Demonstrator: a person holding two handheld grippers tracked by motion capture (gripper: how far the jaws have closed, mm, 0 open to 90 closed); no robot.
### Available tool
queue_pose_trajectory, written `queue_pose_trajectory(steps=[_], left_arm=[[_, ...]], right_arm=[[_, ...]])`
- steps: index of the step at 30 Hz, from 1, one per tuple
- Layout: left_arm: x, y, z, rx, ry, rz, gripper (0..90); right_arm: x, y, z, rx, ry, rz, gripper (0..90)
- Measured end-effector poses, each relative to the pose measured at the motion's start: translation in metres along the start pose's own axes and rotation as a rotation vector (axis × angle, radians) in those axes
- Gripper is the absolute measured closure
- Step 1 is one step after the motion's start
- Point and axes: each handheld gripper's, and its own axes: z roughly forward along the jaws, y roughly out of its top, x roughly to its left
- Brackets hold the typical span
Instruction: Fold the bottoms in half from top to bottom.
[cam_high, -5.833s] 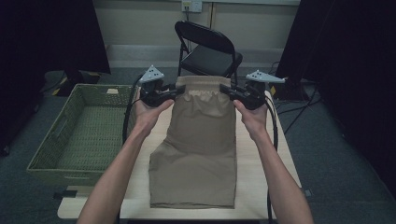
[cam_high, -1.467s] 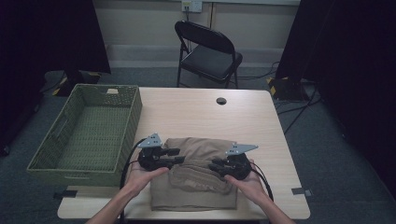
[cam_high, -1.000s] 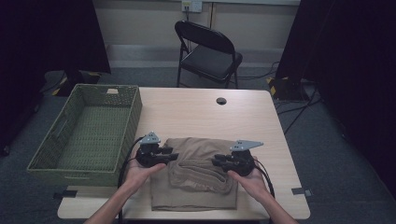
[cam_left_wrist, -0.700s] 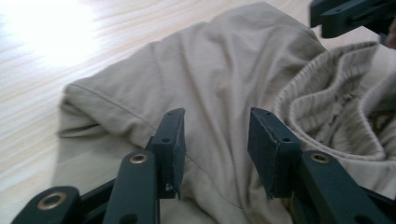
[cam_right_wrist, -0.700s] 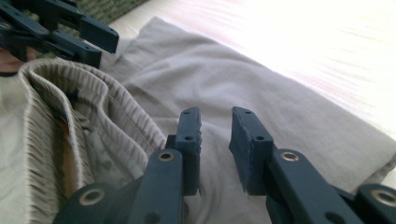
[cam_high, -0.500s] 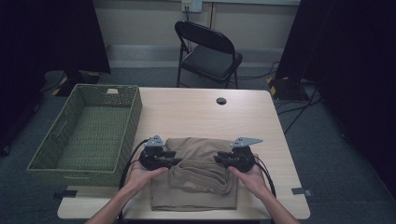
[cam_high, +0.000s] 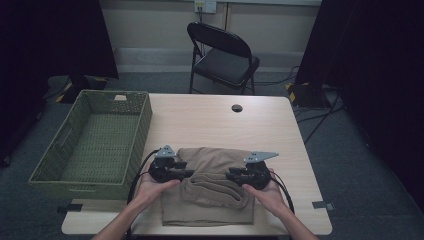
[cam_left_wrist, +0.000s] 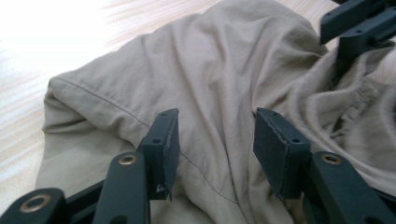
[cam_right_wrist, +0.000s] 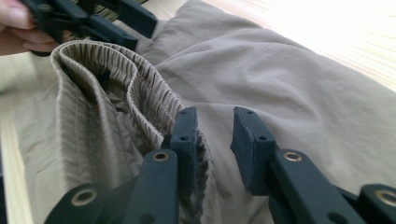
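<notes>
Folding done, the tan shorts (cam_high: 207, 192) lie doubled at the tabletop's (cam_high: 215, 120) six o'clock; left tongs (cam_high: 186, 173) have just opened off them, right tongs (cam_high: 231, 176) parted too.

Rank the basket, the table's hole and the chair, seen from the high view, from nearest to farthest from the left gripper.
From the left gripper, resting on the tan garment:
1. Basket, just to its left, beside the table.
2. Hole, farther up the table, toward the right.
3. Chair, beyond the table's far edge.
</notes>
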Motion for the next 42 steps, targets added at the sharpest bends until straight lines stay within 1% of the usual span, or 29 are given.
queue_pose_trajectory(steps=[2,5,9,12,13,16,20,21,24,29,32,36,42], left_arm=[[-0.001,0.000,0.001,0.006,-0.011,0.004,49.8],[-0.006,0.001,0.002,-0.001,-0.031,0.013,48.8],[-0.009,0.002,0.004,0.007,-0.041,0.029,48.4],[-0.012,0.002,0.005,0.009,-0.058,0.033,47.6],[-0.013,0.002,0.005,0.011,-0.065,0.042,47.5],[-0.014,0.002,0.006,0.015,-0.069,0.046,46.7],[-0.015,0.002,0.008,0.024,-0.086,0.057,45.9],[-0.015,0.001,0.008,0.029,-0.088,0.063,45.2],[-0.015,0.000,0.012,0.045,-0.106,0.061,43.8],[-0.014,-0.005,0.020,0.089,-0.090,0.063,43.3],[-0.014,-0.006,0.023,0.108,-0.082,0.062,43.0],[-0.014,-0.007,0.026,0.117,-0.076,0.056,41.8],[-0.014,-0.007,0.026,0.111,-0.070,0.057,41.3]], right_arm=[[0.003,0.001,-0.001,-0.004,0.009,-0.005,69.7],[0.004,0.003,-0.002,-0.018,0.010,-0.007,69.3],[0.001,0.006,-0.002,-0.039,-0.005,0.002,68.8],[0.001,0.010,-0.003,-0.060,-0.010,0.006,68.1],[0.001,0.011,-0.003,-0.062,-0.010,0.006,67.8],[0.003,0.010,0.000,-0.049,-0.007,0.003,67.6],[0.012,0.009,0.008,-0.019,0.017,-0.022,66.7],[0.014,0.009,0.009,-0.019,0.026,-0.026,66.5],[0.019,0.009,0.011,-0.012,0.043,-0.035,66.4],[0.026,0.007,0.015,0.011,0.066,-0.048,66.3],[0.031,0.006,0.016,0.017,0.083,-0.057,66.3],[0.039,0.003,0.017,0.029,0.110,-0.073,66.0],[0.051,-0.003,0.020,0.064,0.145,-0.098,65.8]])
